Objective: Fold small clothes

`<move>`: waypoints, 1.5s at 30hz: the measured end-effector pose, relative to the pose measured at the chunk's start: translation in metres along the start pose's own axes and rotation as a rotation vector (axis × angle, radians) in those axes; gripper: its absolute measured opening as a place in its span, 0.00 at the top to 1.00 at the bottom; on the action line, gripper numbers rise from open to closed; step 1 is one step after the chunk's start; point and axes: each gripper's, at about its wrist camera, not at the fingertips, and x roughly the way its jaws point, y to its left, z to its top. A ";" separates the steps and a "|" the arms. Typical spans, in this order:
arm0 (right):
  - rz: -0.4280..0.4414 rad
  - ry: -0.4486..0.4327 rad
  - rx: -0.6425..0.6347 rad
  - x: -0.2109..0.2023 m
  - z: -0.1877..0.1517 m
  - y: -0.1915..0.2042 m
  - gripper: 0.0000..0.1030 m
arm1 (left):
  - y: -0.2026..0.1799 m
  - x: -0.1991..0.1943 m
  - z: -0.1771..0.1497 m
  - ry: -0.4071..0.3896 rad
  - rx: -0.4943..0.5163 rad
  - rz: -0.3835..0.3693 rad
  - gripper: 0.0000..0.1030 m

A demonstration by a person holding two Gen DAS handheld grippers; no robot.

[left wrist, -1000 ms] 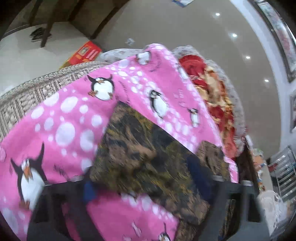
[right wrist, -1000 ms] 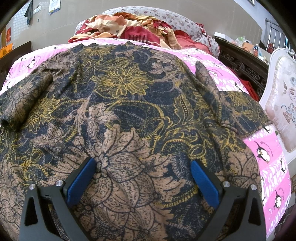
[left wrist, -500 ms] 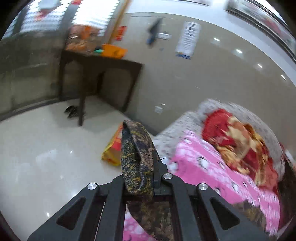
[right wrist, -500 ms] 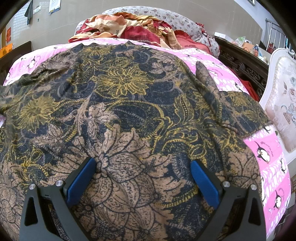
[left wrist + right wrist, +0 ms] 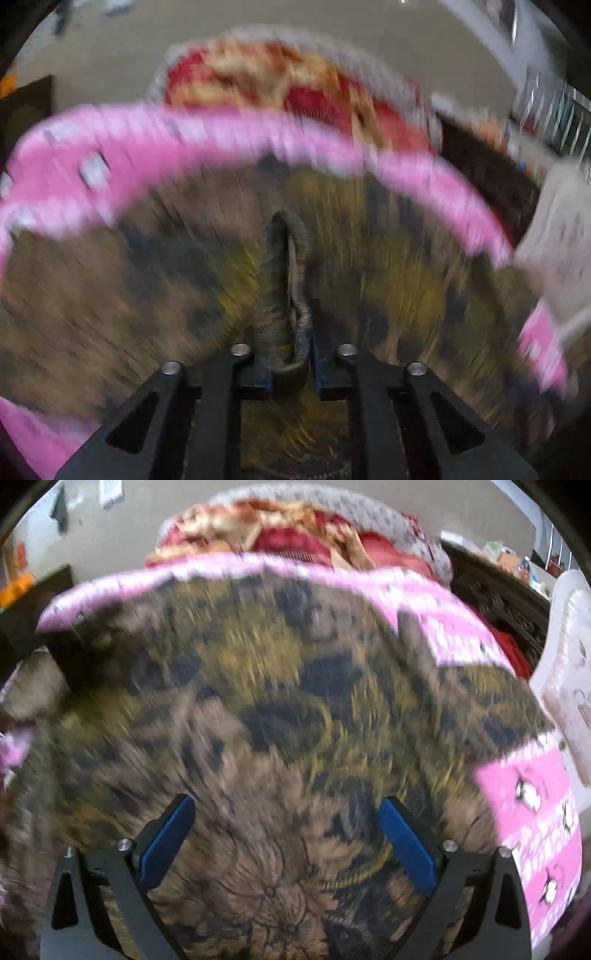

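Note:
A dark garment [image 5: 280,709] with a brown, gold and navy flower print lies spread over a pink penguin blanket [image 5: 532,794] on a bed. In the left wrist view my left gripper [image 5: 290,365] is shut on a bunched fold [image 5: 284,280] of this garment, which rises between the jaws above the rest of the cloth [image 5: 388,266]. That view is heavily blurred. My right gripper [image 5: 286,840] hovers over the garment's near part with its blue pads [image 5: 168,840] wide open and nothing between them.
A heap of red and yellow bedding [image 5: 295,531] lies at the head of the bed against a patterned pillow. A dark wooden bed frame [image 5: 495,594] and a white padded chair [image 5: 569,672] stand to the right. A dark table [image 5: 26,107] is at the far left.
My left gripper closed on a fold of the garment, lifted it off the bed's side and swung it round over the spread cloth. The right gripper rose a little and stays open.

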 end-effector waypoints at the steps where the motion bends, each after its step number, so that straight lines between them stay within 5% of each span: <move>1: 0.010 -0.037 -0.001 -0.007 0.005 0.000 0.02 | -0.004 0.008 -0.011 0.036 0.014 0.008 1.00; 7: 0.268 -0.091 0.015 0.000 0.056 0.012 0.04 | -0.009 -0.041 -0.038 -0.035 0.075 -0.050 0.85; 10: 0.462 -0.058 0.033 0.026 0.072 0.026 0.22 | 0.017 -0.056 -0.064 -0.036 0.043 -0.020 0.85; 13: 0.639 0.032 0.054 0.066 0.078 0.039 0.51 | 0.065 -0.064 -0.076 -0.027 -0.145 -0.072 0.86; 15: 0.665 0.049 0.057 0.084 0.077 0.049 0.61 | 0.083 -0.068 -0.078 -0.048 -0.243 -0.070 0.87; 20: 0.717 0.036 0.047 0.103 0.080 0.060 0.80 | 0.078 -0.064 -0.076 -0.049 -0.235 -0.056 0.87; 22: 0.700 0.028 0.045 0.103 0.081 0.058 0.95 | 0.075 -0.062 -0.075 -0.048 -0.222 -0.039 0.87; 28: 0.608 -0.045 0.027 0.082 0.085 0.044 0.95 | 0.075 -0.055 -0.071 -0.045 -0.226 -0.037 0.87; 38: 0.261 0.081 0.125 0.079 0.089 -0.105 0.95 | 0.075 -0.056 -0.071 -0.043 -0.222 -0.030 0.87; 45: 0.219 0.074 0.127 0.078 0.079 -0.116 0.95 | 0.076 -0.067 -0.070 -0.083 -0.238 0.009 0.87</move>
